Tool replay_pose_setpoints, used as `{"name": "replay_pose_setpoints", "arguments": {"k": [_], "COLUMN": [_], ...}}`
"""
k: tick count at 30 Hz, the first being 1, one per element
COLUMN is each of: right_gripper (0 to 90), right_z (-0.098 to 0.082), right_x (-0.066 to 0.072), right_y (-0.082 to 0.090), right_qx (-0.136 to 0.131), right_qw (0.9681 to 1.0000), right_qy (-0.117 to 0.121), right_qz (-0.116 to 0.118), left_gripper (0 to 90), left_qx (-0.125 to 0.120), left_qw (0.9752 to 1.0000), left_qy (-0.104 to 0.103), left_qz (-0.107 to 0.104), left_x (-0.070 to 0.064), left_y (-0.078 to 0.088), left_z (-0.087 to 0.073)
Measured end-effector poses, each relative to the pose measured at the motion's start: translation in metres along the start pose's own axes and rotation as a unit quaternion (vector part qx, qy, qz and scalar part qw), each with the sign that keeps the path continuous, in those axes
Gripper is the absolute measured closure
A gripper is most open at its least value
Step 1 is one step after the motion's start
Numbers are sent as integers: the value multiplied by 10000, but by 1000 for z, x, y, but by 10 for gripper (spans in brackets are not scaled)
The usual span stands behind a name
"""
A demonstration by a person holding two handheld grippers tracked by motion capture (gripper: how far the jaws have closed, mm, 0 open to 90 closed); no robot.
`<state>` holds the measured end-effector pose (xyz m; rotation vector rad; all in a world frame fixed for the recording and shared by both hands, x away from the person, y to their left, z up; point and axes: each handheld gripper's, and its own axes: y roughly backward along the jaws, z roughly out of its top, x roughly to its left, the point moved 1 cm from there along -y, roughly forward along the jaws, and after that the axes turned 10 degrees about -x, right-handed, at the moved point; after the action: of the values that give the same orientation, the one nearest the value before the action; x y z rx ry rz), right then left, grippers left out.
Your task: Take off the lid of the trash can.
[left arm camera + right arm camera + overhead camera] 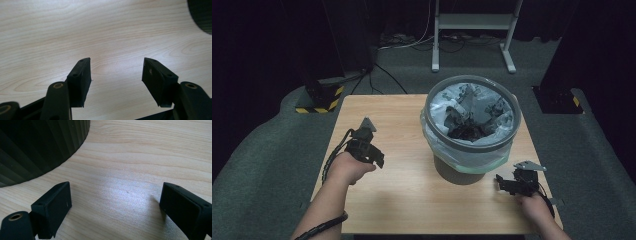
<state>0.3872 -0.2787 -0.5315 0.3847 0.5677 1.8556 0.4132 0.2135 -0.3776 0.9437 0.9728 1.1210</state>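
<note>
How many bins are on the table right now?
1. The bin, lined with a bag, stands on the table right of centre, toward the far edge; its ribbed side shows in the right gripper view.

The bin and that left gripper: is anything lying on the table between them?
No. In the high view, only bare wooden table separates the left gripper from the bin.
</note>
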Motion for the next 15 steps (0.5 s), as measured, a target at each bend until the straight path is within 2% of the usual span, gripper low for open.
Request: {"name": "replay_pose_setpoints", "arguments": {"k": [8, 12, 13, 15], "right_gripper": [99, 99, 99, 99], "right_z": [0, 0, 0, 0], "right_x": [1, 1, 1, 1], "right_y": [-1, -1, -1, -1], "right_qx": [-8, -6, -6, -8], "right_qw": [10000, 10000, 10000, 10000], "right_qy": [6, -1, -1, -2], "right_qz": [-18, -23, -22, -23], "left_gripper": [417, 417, 417, 417], "left_qx": [-59, -130, -168, -176], "left_qw": [10000, 9999, 9998, 9998], "left_qy": [2, 31, -15, 7], "left_qz": [-72, -105, -74, -79], "left_x": [-7, -12, -14, -16], "left_y": [17, 29, 37, 40], "left_z": [7, 13, 17, 18]}}
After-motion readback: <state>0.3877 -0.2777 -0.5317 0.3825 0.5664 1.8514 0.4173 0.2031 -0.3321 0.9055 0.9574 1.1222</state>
